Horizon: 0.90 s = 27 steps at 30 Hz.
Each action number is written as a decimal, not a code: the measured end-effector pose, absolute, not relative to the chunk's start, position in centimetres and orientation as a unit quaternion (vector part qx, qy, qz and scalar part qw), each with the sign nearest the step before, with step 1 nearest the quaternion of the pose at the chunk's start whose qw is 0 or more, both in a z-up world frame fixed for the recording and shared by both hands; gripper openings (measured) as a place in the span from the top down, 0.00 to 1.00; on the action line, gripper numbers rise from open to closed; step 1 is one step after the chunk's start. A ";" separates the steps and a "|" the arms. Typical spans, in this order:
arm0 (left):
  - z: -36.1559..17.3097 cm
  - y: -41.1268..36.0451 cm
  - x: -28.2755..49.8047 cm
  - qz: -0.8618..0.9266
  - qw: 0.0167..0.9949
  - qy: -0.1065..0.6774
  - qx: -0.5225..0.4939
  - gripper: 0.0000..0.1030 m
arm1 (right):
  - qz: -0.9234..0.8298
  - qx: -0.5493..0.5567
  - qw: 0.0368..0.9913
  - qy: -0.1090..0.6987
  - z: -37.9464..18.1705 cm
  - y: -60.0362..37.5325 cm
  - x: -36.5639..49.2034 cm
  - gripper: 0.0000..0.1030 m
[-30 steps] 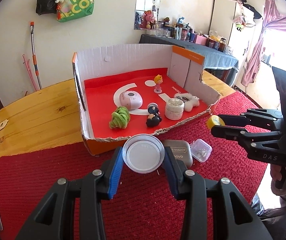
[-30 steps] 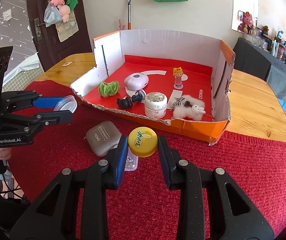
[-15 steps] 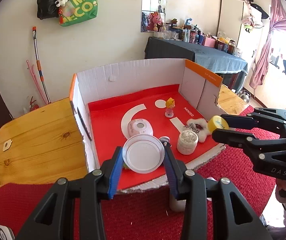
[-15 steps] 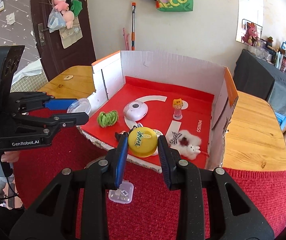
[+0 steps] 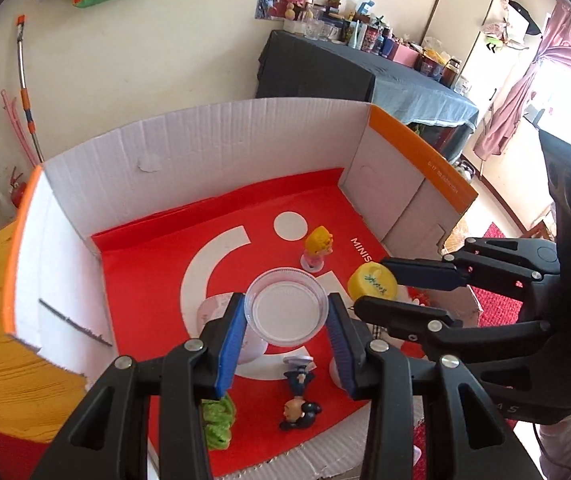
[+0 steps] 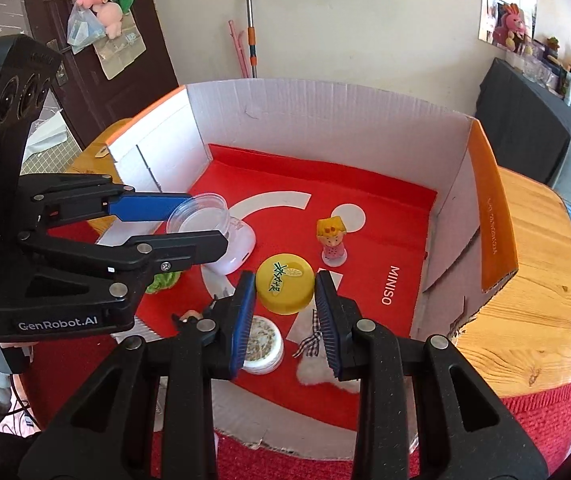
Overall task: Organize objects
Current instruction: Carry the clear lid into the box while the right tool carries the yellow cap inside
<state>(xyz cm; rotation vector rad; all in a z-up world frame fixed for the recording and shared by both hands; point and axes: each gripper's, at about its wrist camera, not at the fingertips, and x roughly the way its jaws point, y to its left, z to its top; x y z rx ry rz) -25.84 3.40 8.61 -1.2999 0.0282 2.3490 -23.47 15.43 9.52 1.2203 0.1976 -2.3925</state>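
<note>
My left gripper (image 5: 285, 316) is shut on a clear round plastic container (image 5: 287, 306) and holds it above the red floor of the open cardboard box (image 5: 213, 152). My right gripper (image 6: 283, 300) is shut on a round yellow tin (image 6: 284, 288), also held over the box floor, right of the left gripper. The tin shows in the left wrist view (image 5: 372, 285) and the clear container in the right wrist view (image 6: 197, 220). Both held objects hang above the items lying in the box.
In the box lie a blonde figurine (image 6: 331, 240), a white-pink device (image 6: 235, 248), a glitter jar (image 6: 263, 344), a white plush (image 6: 317, 372), a green scrunchie (image 5: 217, 420) and a dark figure (image 5: 299, 396). The box stands on a wooden table (image 6: 537, 280) with a red mat (image 6: 545, 420).
Both grippers have moved forward from above the red mat to over the box interior, carrying the clear container and the yellow tin. The grips are unchanged.
</note>
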 end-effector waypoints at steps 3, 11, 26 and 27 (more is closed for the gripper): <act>7.8 3.9 -26.8 0.842 0.233 0.013 -0.486 0.59 | -0.859 0.458 0.212 0.082 9.0 15.6 -24.4 0.72; 6.2 5.0 -27.8 0.827 0.243 0.023 -0.507 0.59 | -0.847 0.484 0.175 0.132 7.6 15.9 -25.7 0.72; 5.7 5.8 -28.5 0.812 0.262 0.041 -0.520 0.59 | -0.821 0.504 0.168 0.207 6.2 14.6 -26.3 0.72; 5.6 5.9 -28.6 0.811 0.262 0.044 -0.521 0.59 | -0.820 0.505 0.168 0.211 6.1 14.6 -26.3 0.72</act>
